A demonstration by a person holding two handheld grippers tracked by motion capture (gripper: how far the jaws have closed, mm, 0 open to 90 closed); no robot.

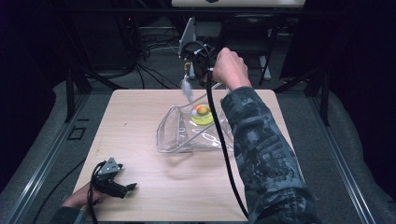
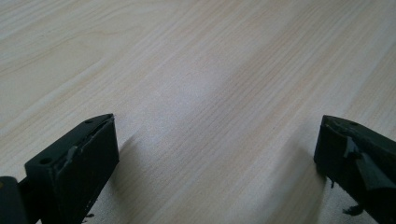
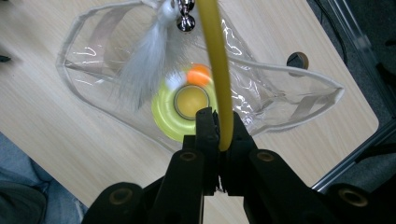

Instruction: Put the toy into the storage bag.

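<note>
We see a clear, glossy plastic bag [image 1: 187, 133] w/ pale trim lying crumpled mid-table on the light wood-grain table [image 1: 140, 112]. Inside it sits a round yellow-green disc toy [image 3: 175, 109] w/ small orange ball [image 3: 200, 74]. Our right gripper [image 3: 219, 123], raised over the bag's far side, is clamped on a thin yellow wand [image 3: 217, 70]; a soft white feather [image 3: 144, 60] and a metal bell [image 3: 186, 21] dangle from it above the bag. Left gripper [image 1: 130, 186] rests at the table's near-left corner, jaws spread wide, nothing between. Right gripper's black cable [image 1: 224, 149] runs across the bag.

Lit table [image 1: 140, 186], black surroundings; feather [image 3: 144, 60] motion-blurred, bag [image 3: 280, 88] glaring.
</note>
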